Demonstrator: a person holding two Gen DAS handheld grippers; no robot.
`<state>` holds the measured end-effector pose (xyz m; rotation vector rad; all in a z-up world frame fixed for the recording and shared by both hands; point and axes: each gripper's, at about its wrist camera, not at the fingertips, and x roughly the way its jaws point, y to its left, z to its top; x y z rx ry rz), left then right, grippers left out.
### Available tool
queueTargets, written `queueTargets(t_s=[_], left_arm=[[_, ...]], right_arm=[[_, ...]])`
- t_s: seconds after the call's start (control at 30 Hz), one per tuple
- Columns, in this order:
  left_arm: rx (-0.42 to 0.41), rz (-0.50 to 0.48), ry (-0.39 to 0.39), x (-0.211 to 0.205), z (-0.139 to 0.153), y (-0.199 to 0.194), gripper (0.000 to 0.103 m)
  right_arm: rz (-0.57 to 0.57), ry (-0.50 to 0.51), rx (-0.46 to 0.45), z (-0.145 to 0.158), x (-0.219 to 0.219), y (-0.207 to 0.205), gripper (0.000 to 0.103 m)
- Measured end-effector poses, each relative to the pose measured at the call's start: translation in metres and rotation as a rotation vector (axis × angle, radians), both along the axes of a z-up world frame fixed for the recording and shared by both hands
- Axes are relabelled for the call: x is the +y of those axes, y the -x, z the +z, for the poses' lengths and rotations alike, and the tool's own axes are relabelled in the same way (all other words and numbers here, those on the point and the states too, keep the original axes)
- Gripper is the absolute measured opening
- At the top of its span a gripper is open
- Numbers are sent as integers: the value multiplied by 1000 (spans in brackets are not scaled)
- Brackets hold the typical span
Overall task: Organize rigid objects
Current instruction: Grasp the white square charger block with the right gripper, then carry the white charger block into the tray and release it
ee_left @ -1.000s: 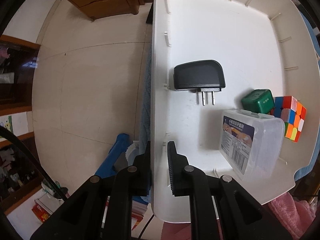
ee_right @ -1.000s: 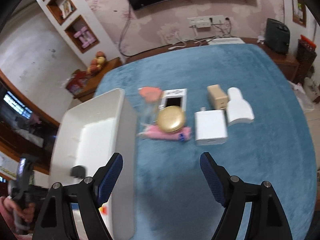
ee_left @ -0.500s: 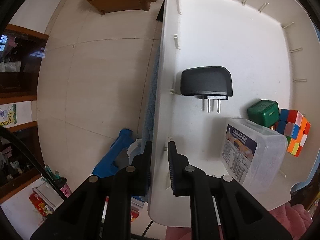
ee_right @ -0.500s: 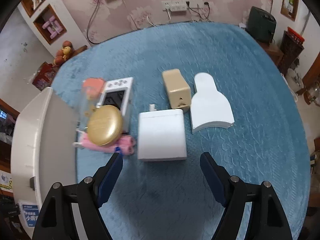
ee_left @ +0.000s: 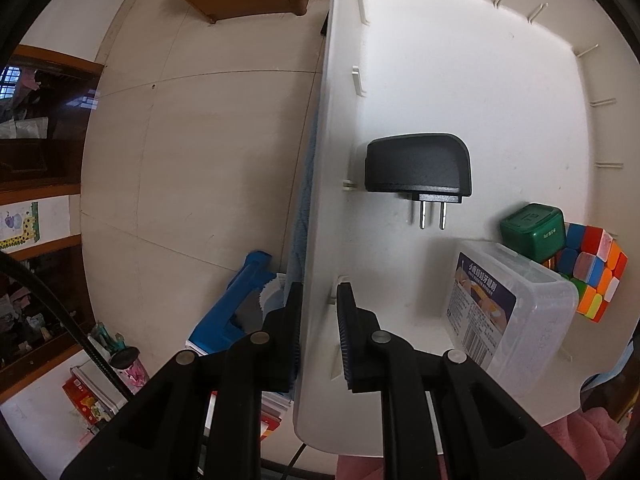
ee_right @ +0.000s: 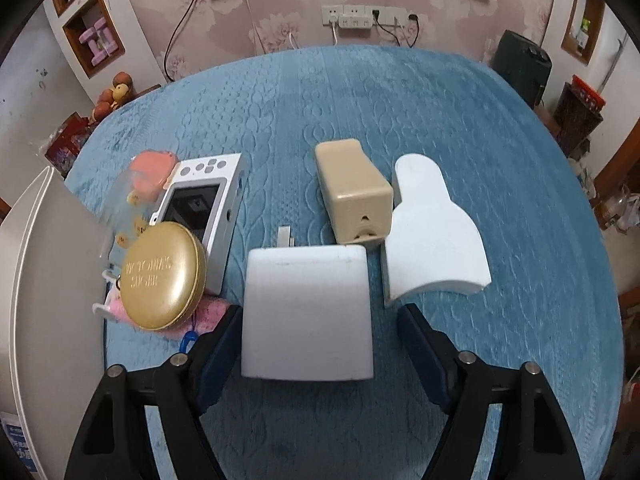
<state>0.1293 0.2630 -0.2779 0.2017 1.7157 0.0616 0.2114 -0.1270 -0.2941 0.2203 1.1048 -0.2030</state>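
1. While the left gripper [ee_left: 318,322] pinches the white bin's [ee_left: 320,160] side wall, a black charger [ee_left: 418,164] lies inside
2. The right gripper [ee_right: 310,344] is spread around the white adapter [ee_right: 306,314] on the blue cloth [ee_right: 500,200]

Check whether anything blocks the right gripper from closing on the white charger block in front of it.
Nothing visible does. The right gripper is open with the white charger block already between its fingers. The gold tin sits just outside the left finger, and the white bottle-shaped piece lies beside the right one.
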Motion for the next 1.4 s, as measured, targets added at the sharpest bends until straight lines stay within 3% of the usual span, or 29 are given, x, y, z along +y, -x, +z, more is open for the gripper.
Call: queueTargets(t_s=[0.23, 0.67, 1.1, 1.4], left_arm=[[-4, -3, 5, -3, 0, 0, 16], [-25, -46, 68, -3, 4, 3, 16], [-5, -140, 179, 6, 7, 10, 16], [-1, -235, 218, 9, 7, 17, 9]], right_arm=[[42, 12, 8, 5, 5, -1, 55], [-45, -89, 118, 9, 15, 18, 55], [-167, -183, 189, 11, 55, 99, 55], [-233, -207, 153, 32, 77, 140, 55]])
